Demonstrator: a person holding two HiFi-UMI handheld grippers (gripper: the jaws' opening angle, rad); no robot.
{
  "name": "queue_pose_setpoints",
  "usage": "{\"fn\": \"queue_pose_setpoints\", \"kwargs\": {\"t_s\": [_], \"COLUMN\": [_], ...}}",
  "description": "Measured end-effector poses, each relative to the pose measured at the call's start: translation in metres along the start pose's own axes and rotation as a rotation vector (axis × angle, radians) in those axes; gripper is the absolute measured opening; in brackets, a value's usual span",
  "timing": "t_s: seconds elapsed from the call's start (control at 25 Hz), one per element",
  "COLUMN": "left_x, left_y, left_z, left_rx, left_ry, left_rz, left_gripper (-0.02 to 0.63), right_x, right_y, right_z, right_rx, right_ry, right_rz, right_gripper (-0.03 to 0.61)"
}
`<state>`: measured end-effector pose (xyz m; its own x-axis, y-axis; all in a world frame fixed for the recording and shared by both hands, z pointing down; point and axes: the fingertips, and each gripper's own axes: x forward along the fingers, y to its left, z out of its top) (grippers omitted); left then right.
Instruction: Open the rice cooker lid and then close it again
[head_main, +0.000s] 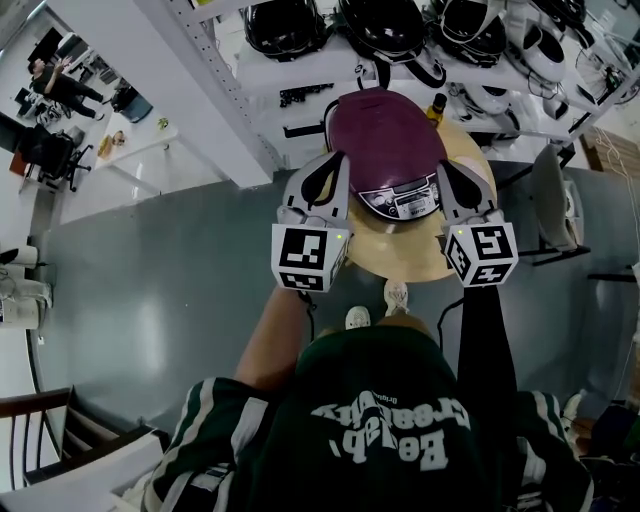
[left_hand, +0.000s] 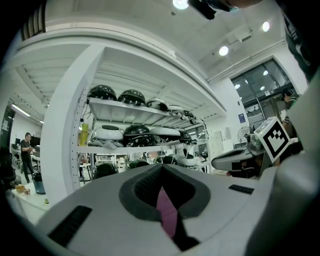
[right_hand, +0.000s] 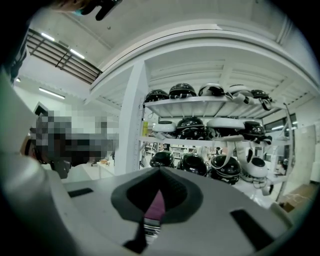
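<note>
The maroon rice cooker (head_main: 388, 150) sits with its lid down on the round wooden table (head_main: 400, 265), control panel facing the person. The left gripper (head_main: 336, 160) and right gripper (head_main: 446, 170) flank it, fingers (left_hand: 136, 190) pressed together on nothing. Blunt tips probably suit nudging the lid or its latch.

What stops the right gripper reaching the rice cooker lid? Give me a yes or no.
Probably yes: nothing looks in the way. The right gripper, jaws shut, sits right beside the edge of the closed maroon lid; whether it touches, I cannot tell.
</note>
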<state>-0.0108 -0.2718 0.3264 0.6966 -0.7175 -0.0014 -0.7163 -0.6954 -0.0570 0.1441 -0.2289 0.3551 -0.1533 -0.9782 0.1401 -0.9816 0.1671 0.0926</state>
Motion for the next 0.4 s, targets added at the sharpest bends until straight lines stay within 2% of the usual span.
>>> {"fn": "queue_pose_setpoints", "kwargs": {"t_s": [0.4], "left_x": [-0.0052], "left_y": [-0.0062], "left_z": [-0.0098], "left_rx": [-0.001], "left_ry": [0.02], "left_rz": [-0.015], "left_gripper": [0.0], "right_x": [-0.0099], "right_y": [0.0023], "right_z": [-0.0059], "right_rx": [-0.002], "right_ry": [0.006], "right_rz": [-0.015], "right_gripper": [0.003]}}
